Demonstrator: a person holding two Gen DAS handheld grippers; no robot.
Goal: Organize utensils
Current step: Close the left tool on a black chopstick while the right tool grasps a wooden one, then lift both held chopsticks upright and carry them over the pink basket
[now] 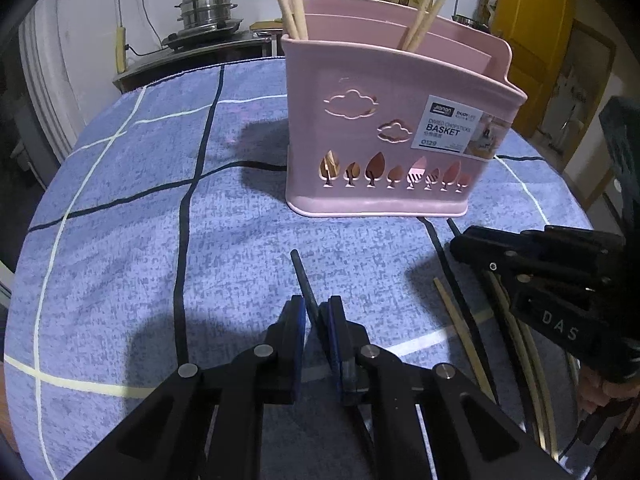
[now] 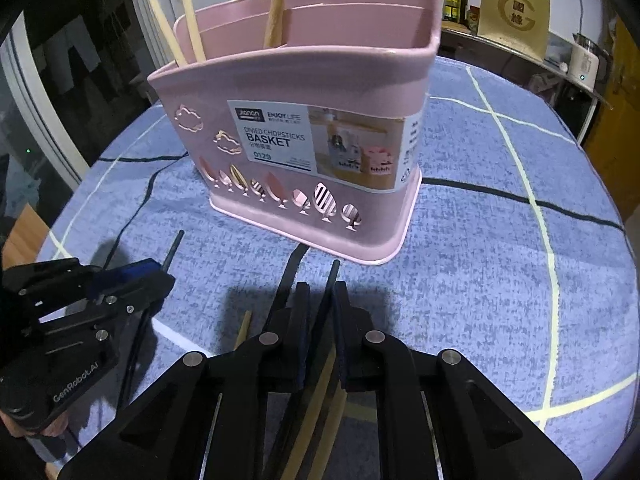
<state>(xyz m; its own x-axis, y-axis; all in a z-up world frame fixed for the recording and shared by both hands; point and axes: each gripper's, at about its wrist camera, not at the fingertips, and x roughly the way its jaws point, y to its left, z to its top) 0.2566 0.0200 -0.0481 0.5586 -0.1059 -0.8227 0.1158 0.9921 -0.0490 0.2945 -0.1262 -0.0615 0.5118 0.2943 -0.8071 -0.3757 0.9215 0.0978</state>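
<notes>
Each gripper, left [image 1: 316, 316] and right [image 2: 322, 300], apparently pinches a dark chopstick [image 1: 301, 276] pointing toward the basket [image 1: 384, 120] just ahead

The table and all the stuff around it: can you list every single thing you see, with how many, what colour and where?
chopstick basket: one, pink, upright on the tablecloth
bamboo chopsticks in basket: four, pale tan, leaning out of the top
tablecloth: one, blue with white and black lines, over the round table
loose bamboo chopsticks: a few, tan, lying on the cloth near the right gripper; exact number unclear
black chopsticks: two, one in each gripper
steamer pot: one, silver, on the counter behind
bottles: at least two, green and dark, on the back shelf
left gripper: black, jaws shut on a black chopstick
right gripper: black, jaws shut on a black chopstick
</notes>
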